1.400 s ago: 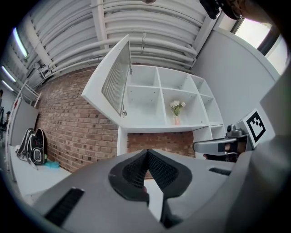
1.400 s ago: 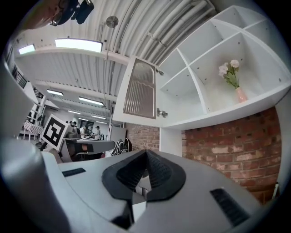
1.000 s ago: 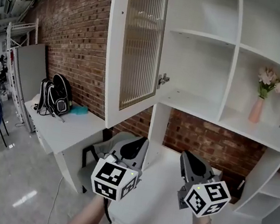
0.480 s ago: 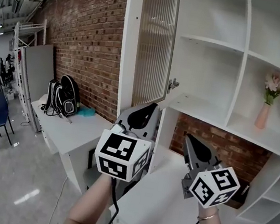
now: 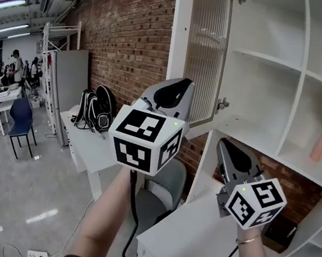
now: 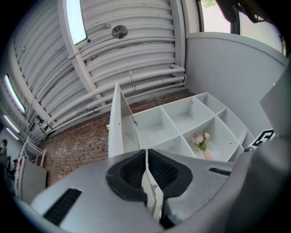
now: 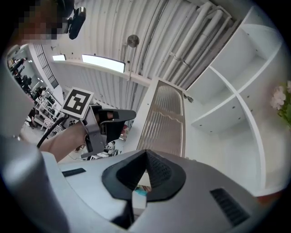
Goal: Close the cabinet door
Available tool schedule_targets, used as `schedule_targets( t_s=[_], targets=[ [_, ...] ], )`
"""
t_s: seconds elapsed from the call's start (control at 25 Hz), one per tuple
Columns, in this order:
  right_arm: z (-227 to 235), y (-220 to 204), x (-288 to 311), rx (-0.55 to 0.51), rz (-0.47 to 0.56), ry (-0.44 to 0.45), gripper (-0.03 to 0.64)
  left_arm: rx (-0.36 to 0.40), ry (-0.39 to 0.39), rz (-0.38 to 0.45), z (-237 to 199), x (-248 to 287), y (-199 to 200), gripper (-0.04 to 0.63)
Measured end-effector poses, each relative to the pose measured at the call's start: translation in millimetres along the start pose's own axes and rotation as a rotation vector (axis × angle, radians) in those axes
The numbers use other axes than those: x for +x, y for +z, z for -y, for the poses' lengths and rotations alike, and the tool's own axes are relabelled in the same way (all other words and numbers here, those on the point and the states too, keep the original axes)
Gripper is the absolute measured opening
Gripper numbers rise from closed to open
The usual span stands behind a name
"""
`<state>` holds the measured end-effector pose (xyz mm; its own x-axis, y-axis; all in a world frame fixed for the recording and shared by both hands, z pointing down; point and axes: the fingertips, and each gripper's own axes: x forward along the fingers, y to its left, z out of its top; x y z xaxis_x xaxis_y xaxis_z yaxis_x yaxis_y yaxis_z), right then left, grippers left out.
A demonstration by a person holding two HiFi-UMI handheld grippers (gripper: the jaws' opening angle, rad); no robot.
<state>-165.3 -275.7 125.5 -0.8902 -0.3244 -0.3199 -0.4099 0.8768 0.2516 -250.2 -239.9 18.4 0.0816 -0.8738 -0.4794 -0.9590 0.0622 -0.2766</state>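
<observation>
Backpack [image 5: 94,111]: stands at the back edge of the side desk [image 5: 93,152], against the brick wall.

Left gripper [image 5: 176,92]: held high and clenched, jaws pressed together with nothing between them. In the head view it overlaps the lower left edge of the door [image 5: 204,53]. My own gripper views show the door beyond the jaws, apart from them.

Door: ribbed glass in a white frame. It is open and stands out from the left side of the cabinet [image 5: 269,58], with its hinges showing on the inner side.

Right gripper [image 5: 238,158]: lower than the left, below the cabinet's bottom shelf and over the white desk [image 5: 190,250]. It is also clenched and empty.

Vase [image 5: 319,147]: pink, with flowers, upright on a shelf in the cabinet's right compartment.
</observation>
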Motion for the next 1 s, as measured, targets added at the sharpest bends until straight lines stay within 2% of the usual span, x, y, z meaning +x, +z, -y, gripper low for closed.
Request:
schedule_targets(
  t_s=[0.12,0.36,0.64,0.84,1.0],
  targets=[
    [-6,14,13,-0.05,0.017,0.02,0.0,-0.003,0.026,0.009,-15,-3,11,0.015],
    [-19,29,31,-0.076,0.039,0.062,0.0,0.042,0.093,0.009,-47,-7,22,0.083],
    [-21,15,36,-0.056,0.015,0.088,0.002,-0.093,0.072,-0.045,-70,2,-3,0.11],
    [-12,8,35,-0.035,0.002,0.07,0.0,-0.191,0.021,-0.06,-68,11,-18,0.11],
    [0,5,29,-0.025,-0.004,0.041,0.0,-0.169,0.036,-0.057,-62,13,-16,0.11]
  ],
)
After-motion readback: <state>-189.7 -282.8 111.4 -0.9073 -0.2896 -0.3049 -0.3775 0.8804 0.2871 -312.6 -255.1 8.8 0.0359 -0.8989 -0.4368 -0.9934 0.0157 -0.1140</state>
